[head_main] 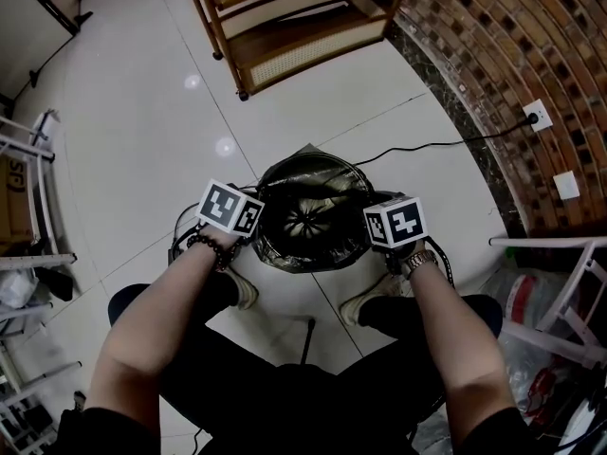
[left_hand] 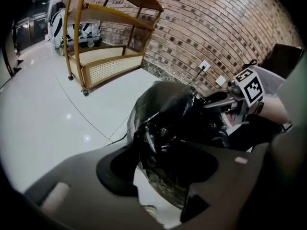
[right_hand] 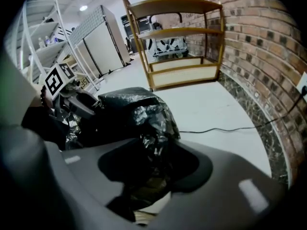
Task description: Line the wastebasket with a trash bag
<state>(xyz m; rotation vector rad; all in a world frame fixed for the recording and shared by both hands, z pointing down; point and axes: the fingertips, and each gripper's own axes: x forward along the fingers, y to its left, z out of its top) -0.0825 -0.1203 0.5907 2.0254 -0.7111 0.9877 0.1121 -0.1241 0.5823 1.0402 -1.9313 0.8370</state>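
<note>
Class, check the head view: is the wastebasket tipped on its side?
No, the wastebasket stands upright, mouth facing up, with the black trash bag over its rim.

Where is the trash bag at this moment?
In the head view the bag sits at centre, between the left tool and the right tool, just beyond the person's shoes, with the wooden shelf farther off.

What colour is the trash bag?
Glossy black trash bag, clearest in the head view.

trash bag (head_main: 308, 218) hiding wastebasket, shelf (head_main: 294, 41) cropped above
</note>
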